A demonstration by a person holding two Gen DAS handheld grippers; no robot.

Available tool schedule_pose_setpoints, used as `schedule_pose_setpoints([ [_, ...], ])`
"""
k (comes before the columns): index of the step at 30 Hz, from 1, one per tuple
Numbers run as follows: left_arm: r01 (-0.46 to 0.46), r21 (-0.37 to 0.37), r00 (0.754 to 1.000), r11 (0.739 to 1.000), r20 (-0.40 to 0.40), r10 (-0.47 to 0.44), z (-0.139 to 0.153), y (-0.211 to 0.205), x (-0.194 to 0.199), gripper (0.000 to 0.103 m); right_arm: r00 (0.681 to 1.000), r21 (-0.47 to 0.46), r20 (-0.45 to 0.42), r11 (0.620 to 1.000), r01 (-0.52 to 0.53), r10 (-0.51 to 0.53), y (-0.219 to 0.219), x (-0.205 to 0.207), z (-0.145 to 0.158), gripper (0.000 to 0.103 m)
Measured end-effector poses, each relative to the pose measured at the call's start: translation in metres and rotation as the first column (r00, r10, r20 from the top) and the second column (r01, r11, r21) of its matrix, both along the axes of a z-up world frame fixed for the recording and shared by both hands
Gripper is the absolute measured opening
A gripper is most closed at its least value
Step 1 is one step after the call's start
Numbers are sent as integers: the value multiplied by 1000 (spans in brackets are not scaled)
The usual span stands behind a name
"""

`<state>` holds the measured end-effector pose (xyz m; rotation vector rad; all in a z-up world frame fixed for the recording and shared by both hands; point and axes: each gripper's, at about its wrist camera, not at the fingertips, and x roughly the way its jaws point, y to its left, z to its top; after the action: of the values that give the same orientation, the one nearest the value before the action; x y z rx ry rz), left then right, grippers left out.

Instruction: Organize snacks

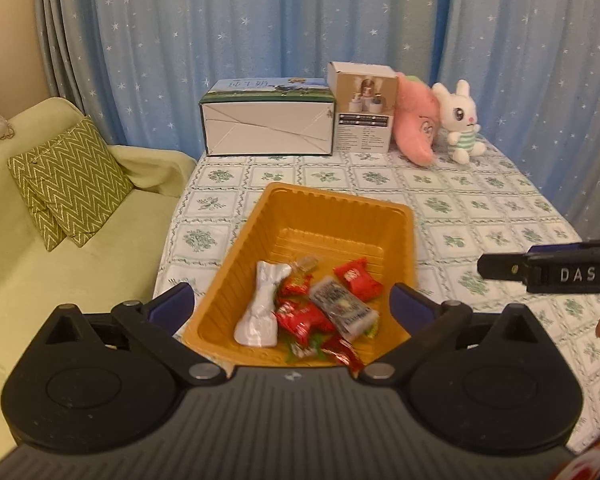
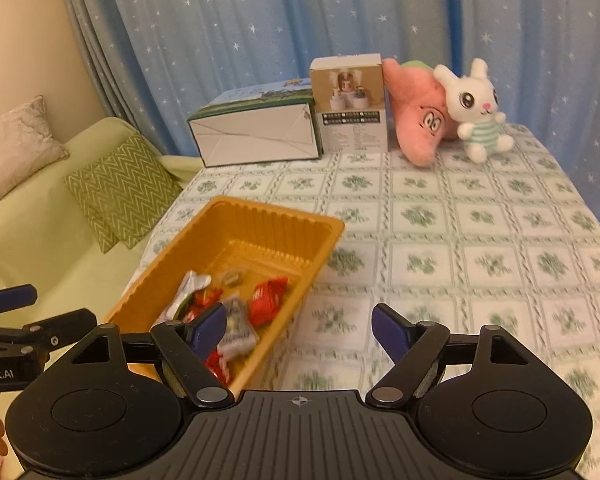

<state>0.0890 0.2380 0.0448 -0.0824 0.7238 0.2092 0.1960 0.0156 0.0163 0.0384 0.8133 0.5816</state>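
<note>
tilting down over the orange tray (image 1: 260,216) of snacks (image 1: 300,312), left gripper (image 1: 292,304) and right gripper (image 2: 298,330) spread wide, empty.

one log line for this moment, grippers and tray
left gripper: open, empty | right gripper: open, empty | orange plastic tray: on the patterned tablecloth, holds wrapped snacks | loose snacks on cloth: none seen

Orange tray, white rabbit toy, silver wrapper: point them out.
orange tray (image 1: 342,207), left wrist view, far rim.
white rabbit toy (image 2: 470,98), right wrist view, face.
silver wrapper (image 1: 262,304), left wrist view, middle.
</note>
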Motion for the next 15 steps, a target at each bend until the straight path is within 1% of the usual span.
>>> schedule_pose_setpoints([
  [3, 0, 4, 1000, 1000, -2, 0, 6, -11, -12, 103, 1000, -19, 17, 1000, -6, 6, -10, -15, 6, 80],
  [6, -11, 21, 1000, 1000, 2, 11, 12, -20, -23, 103, 1000, -19, 26, 1000, -4, 4, -21, -28, 11, 81],
  [8, -14, 13, 1000, 1000, -1, 14, 17, -24, -29, 103, 999, -24, 35, 1000, -8, 9, -27, -36, 15, 81],
  [11, -37, 6, 999, 999, 14, 37, 22, -27, -40, 103, 999, -35, 51, 999, -16, 18, -34, -48, 19, 81],
  [15, -57, -16, 998, 998, 10, 57, 27, -33, -47, 103, 999, -30, 47, 999, -21, 22, -40, -60, 20, 81],
])
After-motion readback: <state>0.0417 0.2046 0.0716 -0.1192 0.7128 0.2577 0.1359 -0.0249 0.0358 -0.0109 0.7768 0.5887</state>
